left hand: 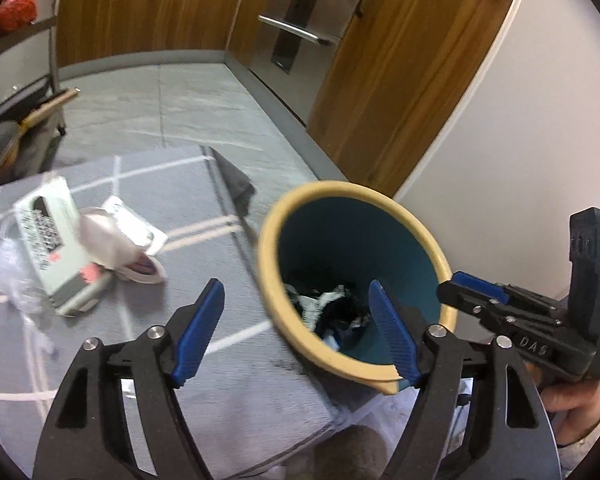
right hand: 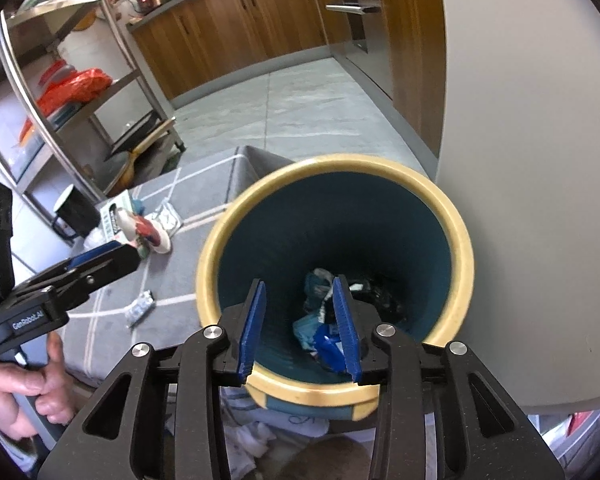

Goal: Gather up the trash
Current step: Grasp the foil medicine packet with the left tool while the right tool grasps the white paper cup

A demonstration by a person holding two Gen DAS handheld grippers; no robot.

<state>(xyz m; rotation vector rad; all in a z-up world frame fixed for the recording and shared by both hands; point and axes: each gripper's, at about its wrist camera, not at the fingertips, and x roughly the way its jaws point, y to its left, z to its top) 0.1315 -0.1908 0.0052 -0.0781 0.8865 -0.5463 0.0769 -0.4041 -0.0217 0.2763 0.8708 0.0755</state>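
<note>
Inside, the bin (right hand: pixel 452 240) held crumpled trash (right hand: pixel 320 320): blue, white and black scraps lay heaped at its bottom. This bin, teal within and rimmed in pale yellow, stood off the right edge of the table (left hand: pixel 220 392), its rim level with the grey, white-lined cloth.

Directly over the bin's near rim sat the right gripper (right hand: pixel 300 320), pointing down into the opening. Its 2 blue pads stood partly apart with nothing pressed between them; the scraps seen in the gap lay far below.

Beside it, the left gripper (left hand: pixel 296 328) hung over the table's right edge, its right pad in front of the bin's mouth and its left pad above the cloth. Those jaws were wide open and empty. A hand (right hand: pixel 24 392) gripped its handle, and a second hand (left hand: pixel 572 404) gripped the right one.

More trash remained farther left on the cloth. A white box (left hand: pixel 56 248) with dark print lay near the table's left edge, touching a crumpled paper wad (left hand: pixel 108 240) and a flat white packet (left hand: pixel 136 224). Clear crinkled plastic (left hand: pixel 8 276) lay just left of the box. From the right wrist view, a small wrapper (right hand: pixel 140 306) lay alone on the cloth, nearer the bin.
</note>
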